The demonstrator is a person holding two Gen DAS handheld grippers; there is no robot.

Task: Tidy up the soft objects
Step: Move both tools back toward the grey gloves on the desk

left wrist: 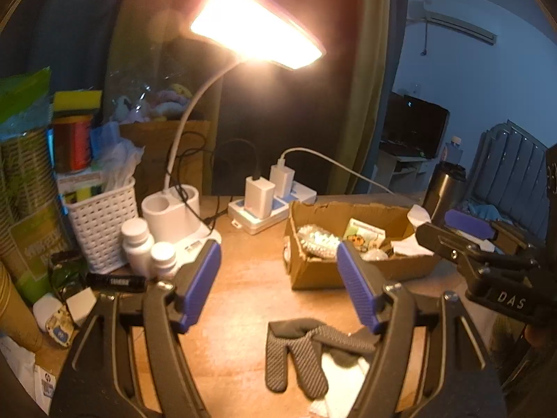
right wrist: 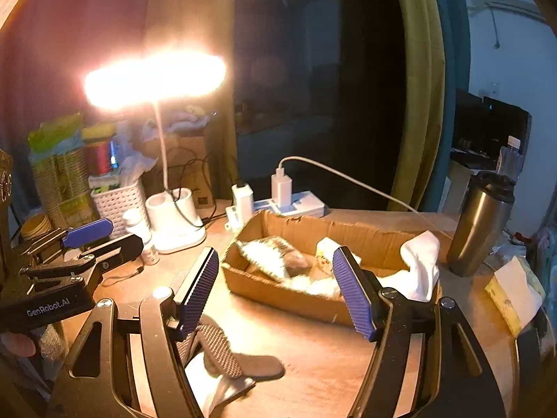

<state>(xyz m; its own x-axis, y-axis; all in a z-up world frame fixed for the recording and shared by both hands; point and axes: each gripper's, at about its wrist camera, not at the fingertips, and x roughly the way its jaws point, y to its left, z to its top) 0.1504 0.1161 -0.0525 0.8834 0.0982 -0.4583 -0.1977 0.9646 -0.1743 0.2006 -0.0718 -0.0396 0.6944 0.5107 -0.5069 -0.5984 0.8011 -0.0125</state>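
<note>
- I am working at a wooden desk (left wrist: 250,264) lit by a glowing desk lamp (left wrist: 257,24), with curtains hanging behind it.
- I am holding both tools tilted downward over the desk, side by side, each showing at the edge of the other's view.
- My left gripper (left wrist: 278,278) is standing released, its blue pads (left wrist: 202,285) wide apart and gripping nothing.
- My right gripper (right wrist: 275,289) is standing released too, nothing sitting between its pads (right wrist: 196,289).
- I am counting one cardboard box (right wrist: 264,289), two white chargers (left wrist: 259,195) on a power strip behind the box, two white bottles (left wrist: 137,240) to the box's left, and one steel tumbler (right wrist: 482,223) to its right.
- A dark grey glove (left wrist: 296,355) is lying on white cloth (left wrist: 344,369) in front of the box, on the desk below my open jaws, untouched.
- A white sock (right wrist: 419,264) is draping over the box's right wall; other soft items are lying inside, too blurred to tell apart.
</note>
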